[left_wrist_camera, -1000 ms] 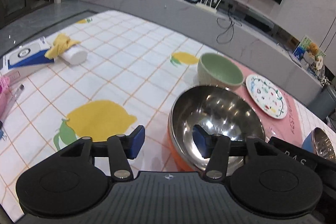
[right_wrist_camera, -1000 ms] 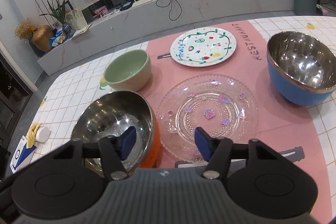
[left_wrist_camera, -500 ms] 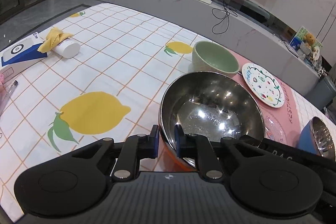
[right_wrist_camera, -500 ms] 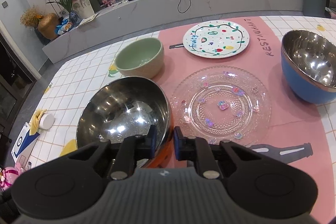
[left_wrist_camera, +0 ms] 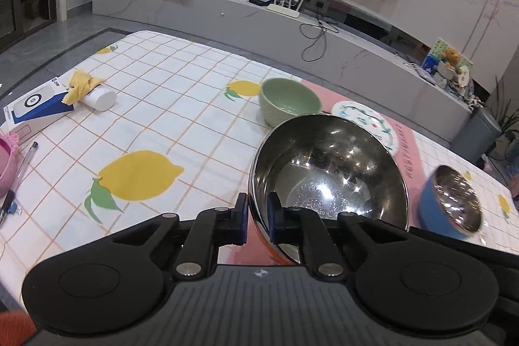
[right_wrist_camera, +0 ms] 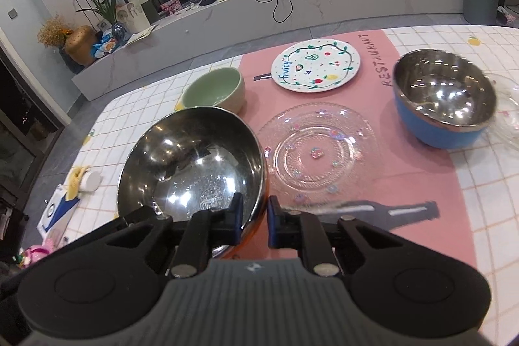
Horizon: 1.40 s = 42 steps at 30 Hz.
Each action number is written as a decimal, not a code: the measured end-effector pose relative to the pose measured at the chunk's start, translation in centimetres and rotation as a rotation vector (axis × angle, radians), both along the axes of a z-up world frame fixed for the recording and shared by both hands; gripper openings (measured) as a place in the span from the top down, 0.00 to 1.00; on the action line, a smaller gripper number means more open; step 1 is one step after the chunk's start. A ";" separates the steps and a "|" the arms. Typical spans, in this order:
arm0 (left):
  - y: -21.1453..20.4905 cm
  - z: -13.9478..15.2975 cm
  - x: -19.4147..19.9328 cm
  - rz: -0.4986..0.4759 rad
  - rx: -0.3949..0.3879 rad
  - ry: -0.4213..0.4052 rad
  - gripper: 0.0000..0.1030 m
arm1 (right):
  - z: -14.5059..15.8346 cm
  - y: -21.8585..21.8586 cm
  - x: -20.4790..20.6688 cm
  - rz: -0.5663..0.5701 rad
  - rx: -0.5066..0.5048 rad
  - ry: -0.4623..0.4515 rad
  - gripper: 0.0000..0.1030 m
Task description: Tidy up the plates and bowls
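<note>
A steel bowl with an orange outside is held by both grippers and lifted off the table. My left gripper is shut on its near left rim. My right gripper is shut on its near right rim. A green bowl stands behind it. A clear glass plate lies on the pink mat to the right. A painted white plate lies farther back. A blue steel bowl stands at the right.
The pink mat covers the table's right part. At the left are a blue and white box, a white jar with a yellow cloth, a pen and a pink thing. Another clear dish shows at the far right.
Both grippers have closed on the orange steel bowl's rim from opposite sides and lifted it. The views have risen and the bowl now hides part of the painted plate in the left view.
</note>
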<state>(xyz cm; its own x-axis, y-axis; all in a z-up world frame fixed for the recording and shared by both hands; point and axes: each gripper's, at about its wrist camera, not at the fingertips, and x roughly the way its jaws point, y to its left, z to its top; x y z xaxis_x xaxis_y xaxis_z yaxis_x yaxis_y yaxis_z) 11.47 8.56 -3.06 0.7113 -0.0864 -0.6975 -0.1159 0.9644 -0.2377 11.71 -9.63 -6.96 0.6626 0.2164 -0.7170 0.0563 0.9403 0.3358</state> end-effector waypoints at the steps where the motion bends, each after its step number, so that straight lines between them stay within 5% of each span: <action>1: -0.2 0.3 -0.5 -0.007 -0.002 -0.003 0.88 | 0.4 -0.4 -0.6 -0.003 0.003 -0.004 0.87; 12: -2.5 1.6 -5.7 -0.037 -0.024 0.022 0.88 | 2.8 -4.2 -7.1 -0.005 0.051 -0.011 0.87; 22: -5.9 0.9 -8.2 -0.100 -0.001 0.046 0.88 | 1.6 -8.4 -10.7 -0.038 0.092 0.035 0.87; 42: -6.3 -2.4 -9.2 -0.097 0.063 0.144 0.89 | -2.5 -8.5 -11.5 0.011 0.092 0.158 0.86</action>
